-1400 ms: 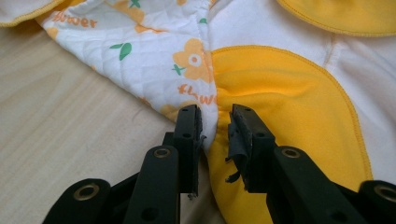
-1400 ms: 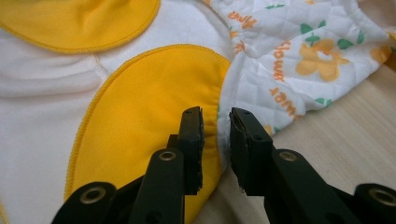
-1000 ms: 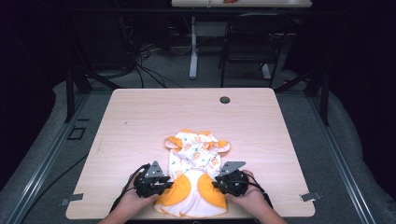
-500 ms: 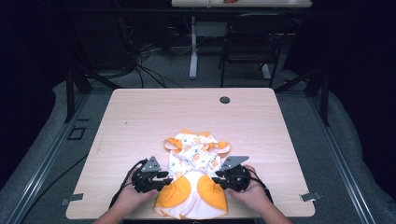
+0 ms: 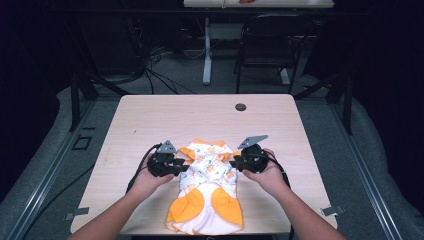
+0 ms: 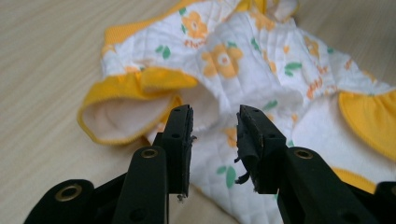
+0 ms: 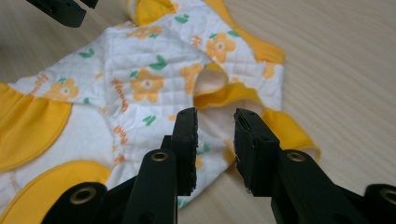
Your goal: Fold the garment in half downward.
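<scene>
Clearly, a small quilted baby garment (image 5: 207,187) lies at the lower middle of the high view, on the pale wooden surface (image 5: 150,120). It is white with orange flowers and green leaves, with orange-yellow trim at the sleeve openings and two large orange-yellow patches toward the bottom of the frame. Short orange words are printed among the flowers; in the right gripper view one near the middle of the frame looks like "Honey", but the letters are too small and slanted to be sure, and the other words cannot be read.

The left tool (image 5: 181,169) sits at the left edge of the garment in the high view, the right tool (image 5: 235,161) at its right edge, each held in a hand. In the left gripper view the left tool (image 6: 215,128) has its jaws partly apart over a sleeve opening, with a clear gap and no cloth pinched. In the right gripper view the right tool (image 7: 215,130) stands the same way above the other sleeve. Both tools' jaws have just been opening, and nothing is gripped between them.

A small dark round disc (image 5: 241,107) lies on the surface near its far edge, well apart from the garment.
</scene>
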The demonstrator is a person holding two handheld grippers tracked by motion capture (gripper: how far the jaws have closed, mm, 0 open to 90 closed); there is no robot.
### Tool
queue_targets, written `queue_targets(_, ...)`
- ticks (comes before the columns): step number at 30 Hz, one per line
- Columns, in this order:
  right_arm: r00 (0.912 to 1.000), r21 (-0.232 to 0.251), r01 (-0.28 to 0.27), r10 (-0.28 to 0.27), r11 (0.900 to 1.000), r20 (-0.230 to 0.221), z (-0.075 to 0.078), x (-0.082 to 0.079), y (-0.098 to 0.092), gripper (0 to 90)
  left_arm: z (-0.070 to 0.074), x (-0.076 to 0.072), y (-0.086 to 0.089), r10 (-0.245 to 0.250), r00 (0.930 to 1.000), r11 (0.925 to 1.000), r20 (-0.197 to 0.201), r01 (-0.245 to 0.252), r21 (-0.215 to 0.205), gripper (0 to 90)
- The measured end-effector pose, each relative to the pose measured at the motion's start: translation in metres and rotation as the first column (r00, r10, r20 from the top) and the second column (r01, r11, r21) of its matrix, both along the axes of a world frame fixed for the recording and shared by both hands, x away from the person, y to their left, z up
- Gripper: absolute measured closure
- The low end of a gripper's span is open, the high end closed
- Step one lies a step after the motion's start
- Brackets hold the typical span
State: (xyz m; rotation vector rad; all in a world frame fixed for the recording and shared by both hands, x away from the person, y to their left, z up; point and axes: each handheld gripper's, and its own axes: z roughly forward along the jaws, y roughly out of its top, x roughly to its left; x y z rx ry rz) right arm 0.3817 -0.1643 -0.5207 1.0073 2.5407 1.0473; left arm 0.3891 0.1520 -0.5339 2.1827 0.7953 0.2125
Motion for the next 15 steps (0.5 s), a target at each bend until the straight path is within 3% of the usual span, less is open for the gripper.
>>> queue_targets(7,0.9998,-0.013,0.021,-0.021,1.000,0.006,0.007,0.028,0.002,67.6,0.013,0.033,-0.002,0.027,0.9996,0.9994,0.004,-0.027,-0.020,67.0)
queue_targets(9,0.9994,-0.020,0.027,-0.027,0.999,0.020,0.008,0.036,0.003,67.6,0.013,0.040,-0.004,0.037,0.9991,0.9992,0.020,-0.037,-0.018,66.9)
queue_targets(15,0.9991,-0.037,0.042,-0.042,0.998,0.009,0.006,0.060,0.008,67.9,0.009,0.060,-0.010,0.039,0.9991,0.9992,0.016,-0.040,0.007,68.1)
